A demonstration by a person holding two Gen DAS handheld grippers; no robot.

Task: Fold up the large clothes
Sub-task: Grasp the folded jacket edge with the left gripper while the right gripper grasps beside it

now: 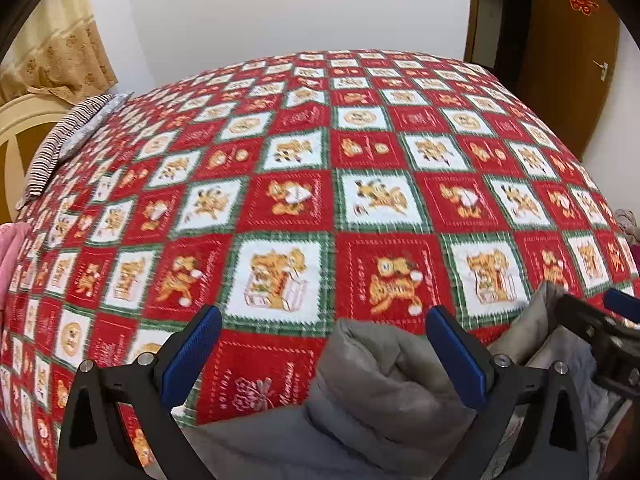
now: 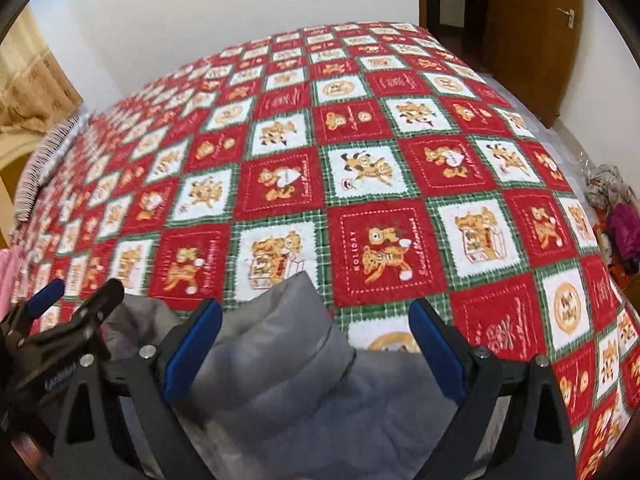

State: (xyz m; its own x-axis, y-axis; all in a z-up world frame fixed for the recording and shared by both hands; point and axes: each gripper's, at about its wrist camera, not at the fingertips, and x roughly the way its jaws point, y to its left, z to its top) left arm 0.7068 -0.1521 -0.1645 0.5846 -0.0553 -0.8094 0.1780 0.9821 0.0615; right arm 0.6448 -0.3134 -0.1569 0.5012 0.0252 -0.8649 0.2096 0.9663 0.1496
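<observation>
A grey padded jacket (image 1: 384, 392) lies bunched at the near edge of the bed, on the red, white and green checked blanket (image 1: 320, 184). My left gripper (image 1: 324, 328) hangs above it, open, with blue pads wide apart and nothing pressed between them. In the right wrist view the same jacket (image 2: 280, 352) rises in a puffy fold between the fingers of my right gripper (image 2: 316, 324), which is open and clear of the cloth. Each gripper shows at the other view's edge: the right gripper (image 1: 600, 320) at the right, the left gripper (image 2: 68, 304) at the left.
A striped pillow (image 1: 64, 140) lies at the bed's far left, with pink cloth (image 1: 12, 248) at the left edge. A brown door (image 1: 568, 52) stands at the back right. A heap of clothes (image 2: 616, 216) lies right of the bed. Curtains (image 1: 60, 52) hang at the back left.
</observation>
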